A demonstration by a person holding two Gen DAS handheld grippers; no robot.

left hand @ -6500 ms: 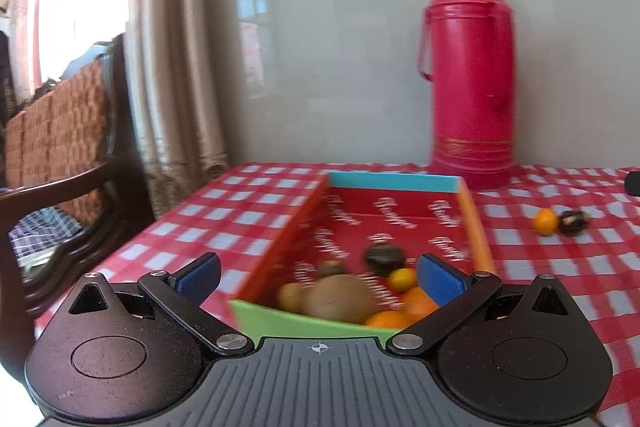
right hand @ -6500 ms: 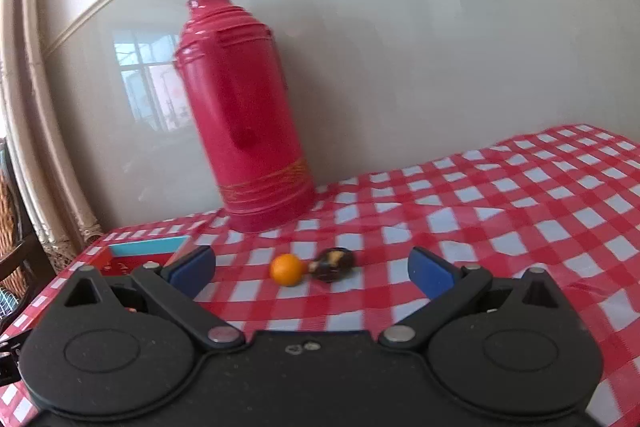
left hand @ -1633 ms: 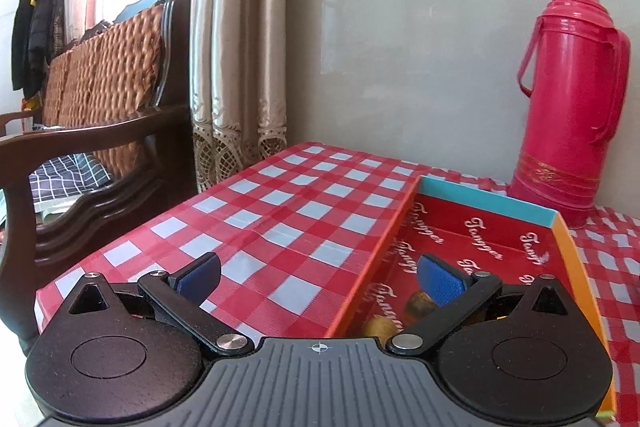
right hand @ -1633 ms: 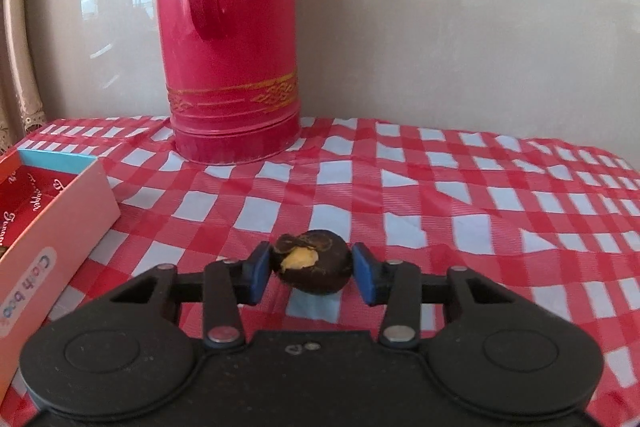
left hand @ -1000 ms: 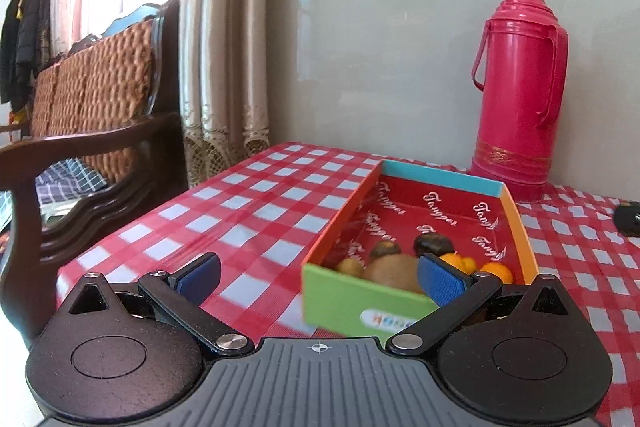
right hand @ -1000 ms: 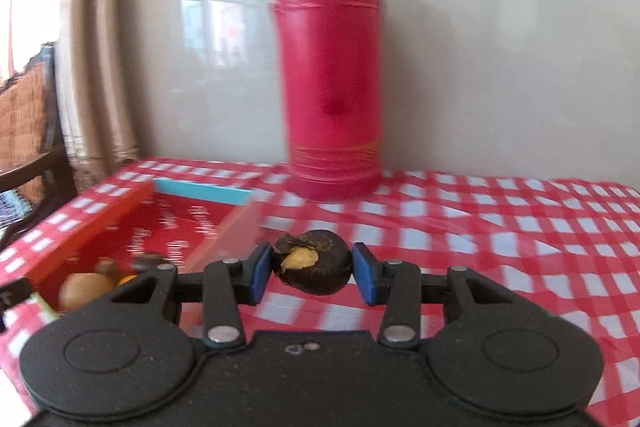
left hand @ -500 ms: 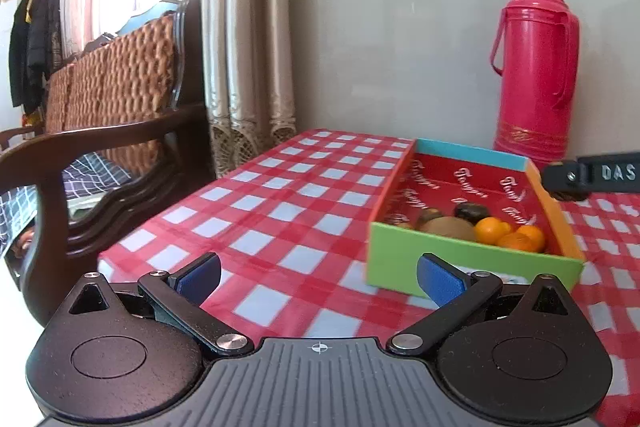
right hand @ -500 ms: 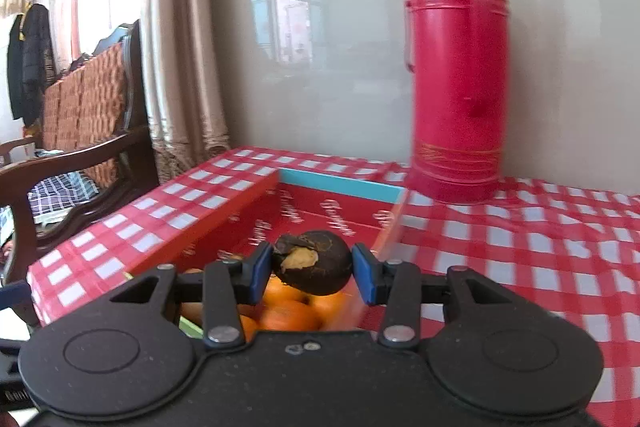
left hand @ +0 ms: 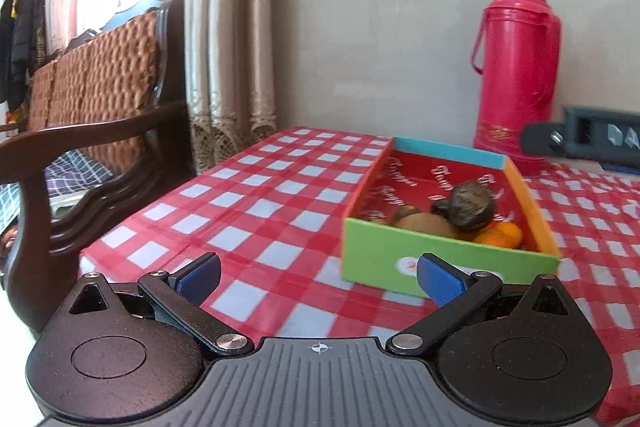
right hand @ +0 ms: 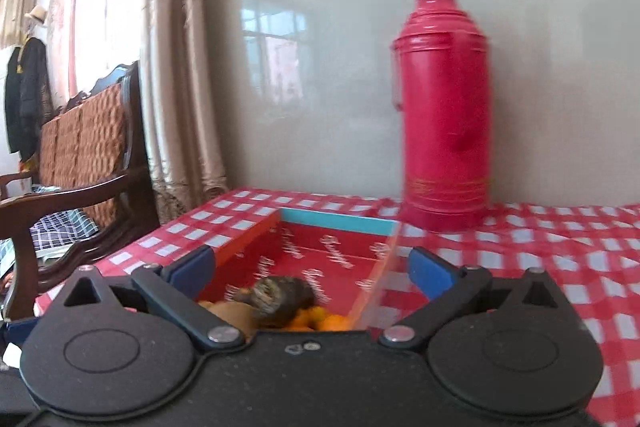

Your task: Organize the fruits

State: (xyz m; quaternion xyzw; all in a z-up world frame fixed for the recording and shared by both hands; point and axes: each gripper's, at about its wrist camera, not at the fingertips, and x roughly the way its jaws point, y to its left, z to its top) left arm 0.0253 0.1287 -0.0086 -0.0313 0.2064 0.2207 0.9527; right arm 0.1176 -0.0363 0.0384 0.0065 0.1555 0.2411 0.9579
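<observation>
From the left wrist, the left tool (left hand: 318,273) is seen spread wide and holding nothing. A dark round wrinkled fruit (left hand: 468,209) is seen in the colourful cardboard box (left hand: 444,259) on the checked desk (left hand: 256,203).

From the right wrist, the right tool (right hand: 308,273) is spread above the box, with nothing pinched. The drop looks done; another loose fruit should probably be found next.

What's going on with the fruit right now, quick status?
Both tools open, empty. Right tool above the box; dark fruit now on the pile inside. Left tool short of box. Nothing in the way.
</observation>
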